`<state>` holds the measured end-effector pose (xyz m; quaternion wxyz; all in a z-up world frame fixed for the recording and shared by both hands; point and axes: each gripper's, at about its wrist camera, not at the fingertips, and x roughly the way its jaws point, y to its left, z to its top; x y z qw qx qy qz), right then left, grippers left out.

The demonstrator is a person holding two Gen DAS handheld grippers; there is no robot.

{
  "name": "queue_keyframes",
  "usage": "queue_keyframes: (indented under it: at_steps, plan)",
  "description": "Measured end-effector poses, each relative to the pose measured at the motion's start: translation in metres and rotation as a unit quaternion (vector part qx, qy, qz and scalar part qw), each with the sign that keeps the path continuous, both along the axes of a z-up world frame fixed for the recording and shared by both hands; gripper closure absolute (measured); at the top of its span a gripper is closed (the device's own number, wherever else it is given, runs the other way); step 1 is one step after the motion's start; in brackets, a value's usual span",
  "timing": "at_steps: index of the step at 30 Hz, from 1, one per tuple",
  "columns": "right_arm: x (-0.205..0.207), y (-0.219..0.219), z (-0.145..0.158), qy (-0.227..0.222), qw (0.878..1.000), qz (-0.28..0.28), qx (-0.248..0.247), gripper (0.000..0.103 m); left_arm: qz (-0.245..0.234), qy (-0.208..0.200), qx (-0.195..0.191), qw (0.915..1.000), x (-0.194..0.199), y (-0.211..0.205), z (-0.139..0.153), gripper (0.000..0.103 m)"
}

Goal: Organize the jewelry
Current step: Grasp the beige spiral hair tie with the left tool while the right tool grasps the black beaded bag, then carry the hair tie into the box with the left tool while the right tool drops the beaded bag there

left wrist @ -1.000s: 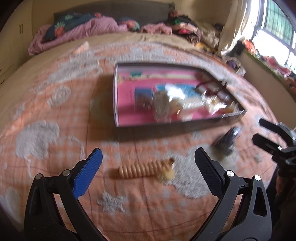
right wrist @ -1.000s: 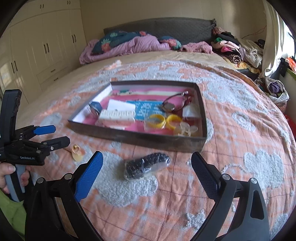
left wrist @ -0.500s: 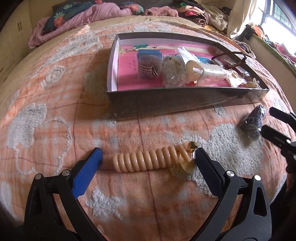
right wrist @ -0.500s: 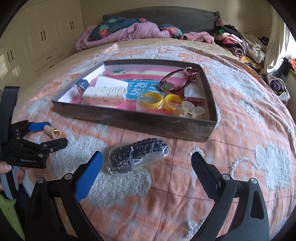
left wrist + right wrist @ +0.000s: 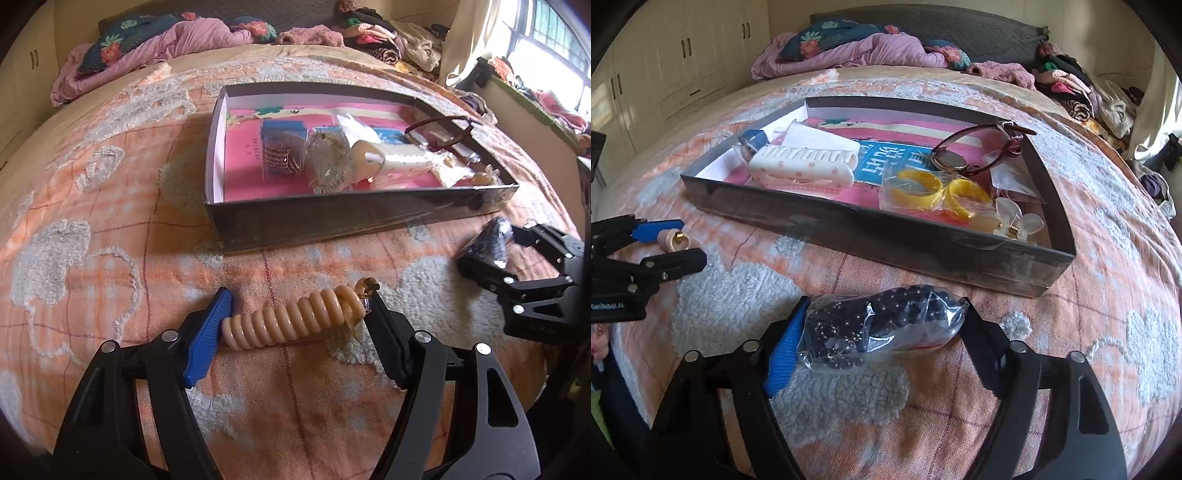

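On the bed (image 5: 110,229), the box (image 5: 871,236) already holds most jewelry. Left claw (image 5: 295,317) brackets the coil bracelet (image 5: 291,319); right claw (image 5: 882,325) brackets the bagged beads (image 5: 882,328). Both remain outside, neither clearly lifted.

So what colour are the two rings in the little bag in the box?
The rings are yellow, seen best from the right wrist view.

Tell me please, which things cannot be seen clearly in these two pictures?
- Left wrist view: the bag of black beads is partly hidden behind the right gripper.
- Right wrist view: the peach coil bracelet shows only its end; the left gripper covers the rest.
- Both views: whether the fingers already press these items cannot be told.
- Left wrist view: small pieces at the tray's far right corner are too small to name.
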<state>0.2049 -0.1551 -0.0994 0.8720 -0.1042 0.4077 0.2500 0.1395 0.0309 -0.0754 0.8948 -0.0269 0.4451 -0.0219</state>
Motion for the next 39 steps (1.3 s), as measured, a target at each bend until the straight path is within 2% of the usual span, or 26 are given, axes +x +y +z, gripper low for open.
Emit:
queue_keyframes:
  at_steps: [4, 10, 16, 24, 39]
  plan:
    - [-0.005, -0.005, 0.003, 0.002, 1.000, 0.001, 0.011, 0.029, 0.001, -0.012, -0.016, 0.9998, -0.005, 0.003, 0.009, 0.039]
    - [-0.022, -0.022, 0.027, -0.002, 0.998, -0.009, 0.059, 0.030, 0.015, -0.048, -0.038, 0.9980, -0.013, 0.013, 0.034, 0.039]
    - [-0.025, -0.040, 0.059, -0.031, 0.994, -0.026, 0.101, 0.030, 0.031, -0.082, -0.034, 0.9956, -0.012, 0.023, 0.057, 0.039]
    - [-0.021, -0.051, 0.079, -0.056, 0.991, -0.042, 0.112, 0.030, 0.036, -0.104, -0.032, 0.9934, 0.001, 0.026, 0.077, 0.039]
    - [-0.002, -0.064, 0.109, -0.096, 0.986, -0.068, 0.121, 0.030, 0.018, -0.118, -0.025, 0.9925, 0.029, 0.008, 0.091, 0.039]
